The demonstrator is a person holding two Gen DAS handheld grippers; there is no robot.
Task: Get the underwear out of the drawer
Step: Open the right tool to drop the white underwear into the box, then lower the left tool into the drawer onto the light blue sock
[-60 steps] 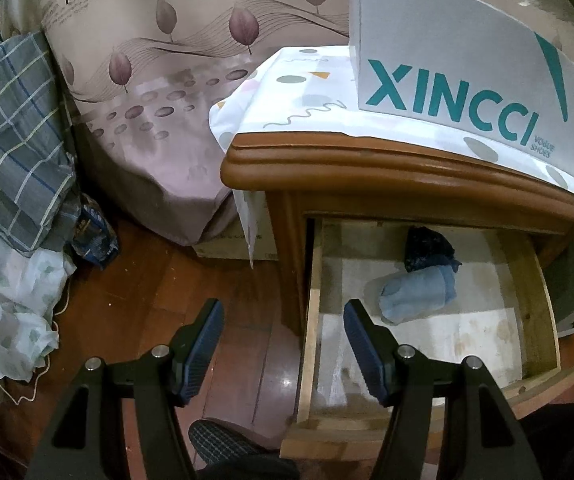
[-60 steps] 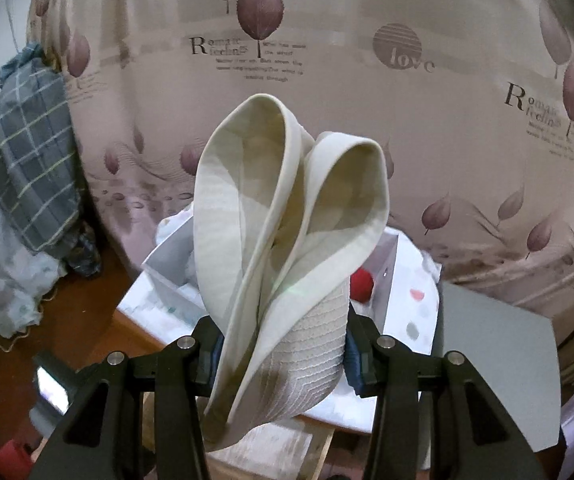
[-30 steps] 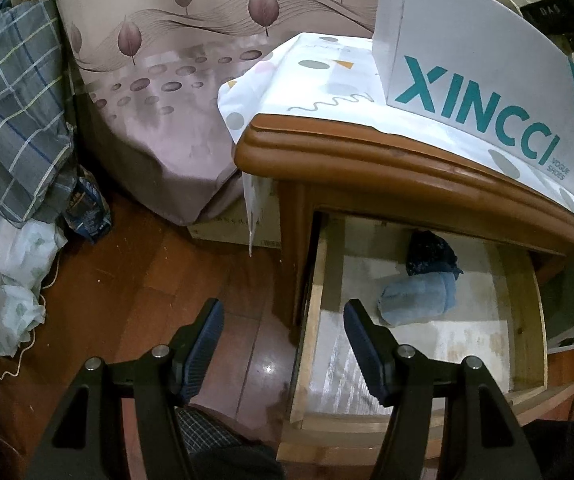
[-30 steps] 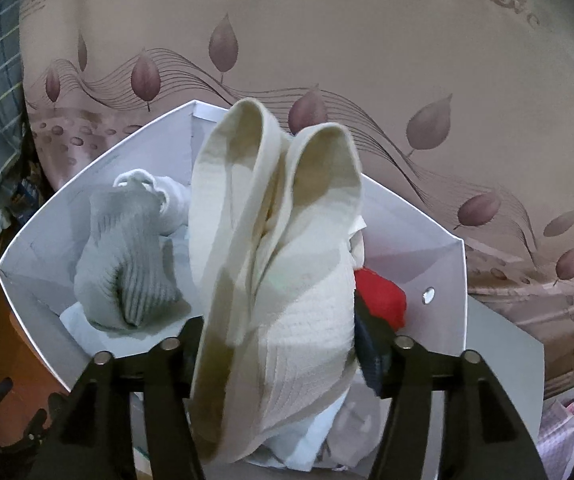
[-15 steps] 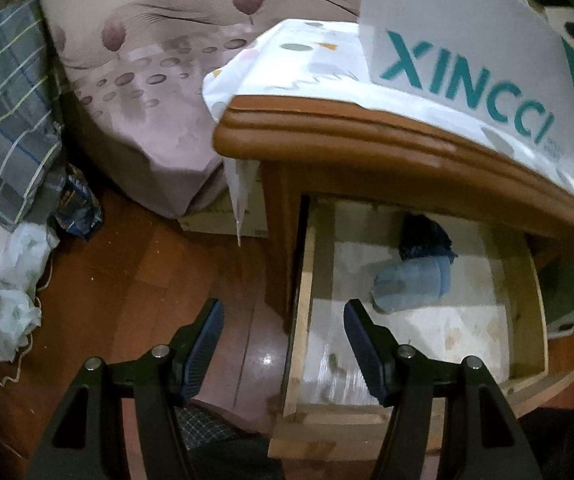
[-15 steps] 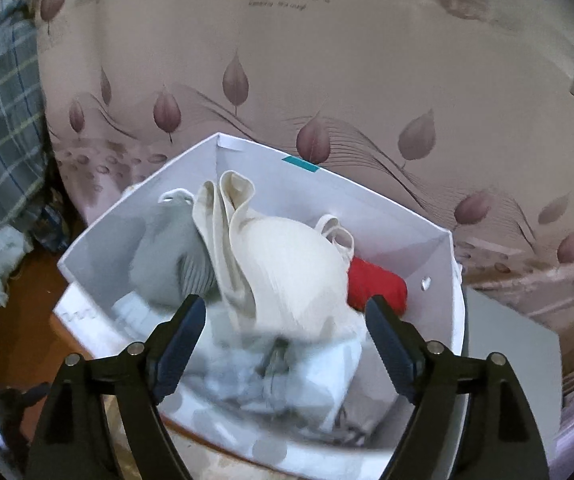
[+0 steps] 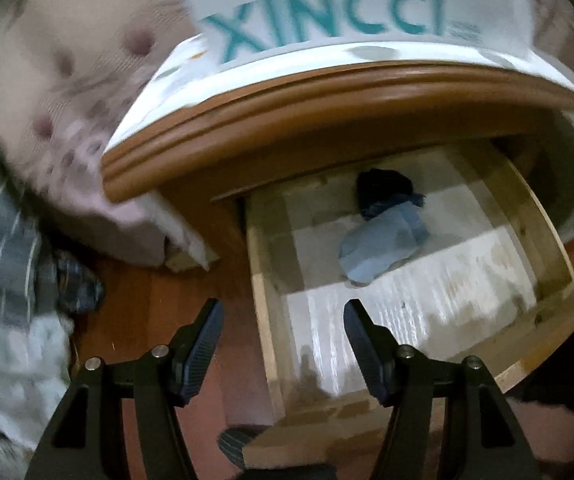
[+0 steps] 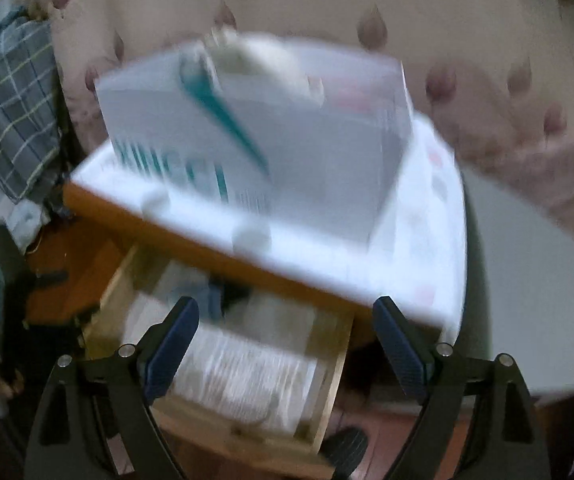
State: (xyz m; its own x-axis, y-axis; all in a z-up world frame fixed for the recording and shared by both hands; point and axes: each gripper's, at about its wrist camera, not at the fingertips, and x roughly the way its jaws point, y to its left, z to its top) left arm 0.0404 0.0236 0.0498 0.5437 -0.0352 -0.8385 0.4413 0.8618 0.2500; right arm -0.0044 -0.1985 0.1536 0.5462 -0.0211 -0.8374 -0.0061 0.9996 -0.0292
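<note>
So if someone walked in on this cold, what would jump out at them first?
Probably the white box with big teal XINCCI lettering, sitting on the wooden nightstand. Right below it the drawer is pulled open, nearly bare except a light blue bundle touching a dark one toward its back. Both the left gripper and right gripper are open and empty.

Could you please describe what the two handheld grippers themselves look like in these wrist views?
The left gripper and right gripper look alike: black angular frames with silver bolt heads, each carrying two dark blue, ribbed, blade-shaped finger pads. No cables or markings show, and no sleeves.
</note>
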